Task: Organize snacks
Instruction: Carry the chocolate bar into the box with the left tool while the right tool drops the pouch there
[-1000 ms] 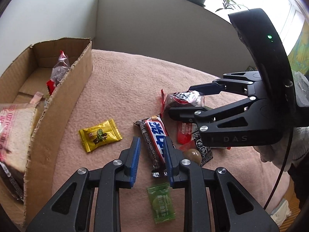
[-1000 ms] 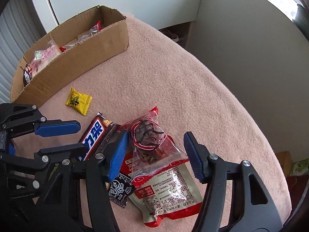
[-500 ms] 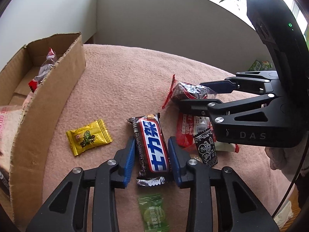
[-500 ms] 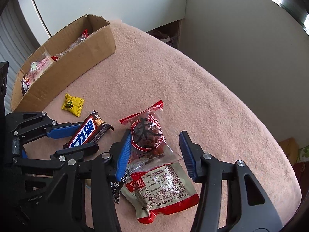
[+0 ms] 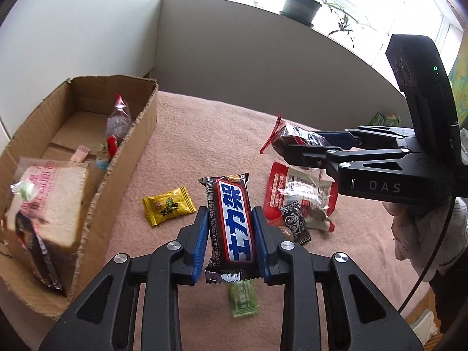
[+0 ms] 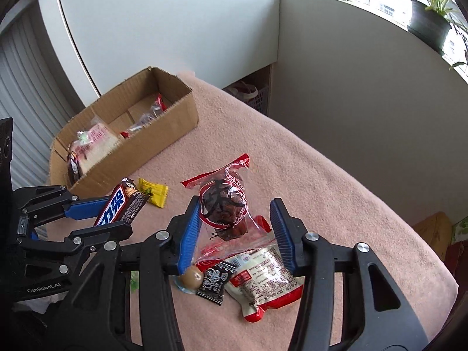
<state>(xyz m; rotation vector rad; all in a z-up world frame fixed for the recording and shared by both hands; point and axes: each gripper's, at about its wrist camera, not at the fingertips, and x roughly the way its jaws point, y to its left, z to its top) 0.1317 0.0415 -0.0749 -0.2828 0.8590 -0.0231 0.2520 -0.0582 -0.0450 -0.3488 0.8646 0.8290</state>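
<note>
Pink fleece cloth [image 5: 204, 134] covers the table, with grey walls behind and a potted plant [image 5: 301, 5] on the bright windowsill at 1 o'clock in the left wrist view.

At 9 o'clock in that view stands an open cardboard box [image 5: 122, 158] that already holds a wrapped slice of bread [image 5: 49, 201] and a clear twist-wrapped sweet [image 5: 118, 120].

The left gripper [image 5: 231, 239] has its blue pads pressed on both long sides of a chocolate bar [image 5: 232, 222] in a brown wrapper with a blue-and-white label, and the bar hangs clear of the cloth. In the right wrist view the same bar [image 6: 121, 204] points up toward 1 o'clock from between the left gripper's fingers.

The right gripper [image 6: 237, 228] has a clear red-trimmed packet of dark dried fruit [image 6: 225, 204] between its pads. The left pad touches the packet; I cannot tell whether the right pad reaches the loose film. The packet is lifted off the cloth.

Loose on the cloth lie:
- a yellow candy [image 5: 168, 204] at 10 o'clock of the left gripper
- a green candy [image 5: 244, 299] just below the bar
- a red-and-white pouch [image 6: 263, 283], a small black sachet [image 6: 215, 282] and a round brown sweet [image 6: 191, 276] bunched under the right gripper.
</note>
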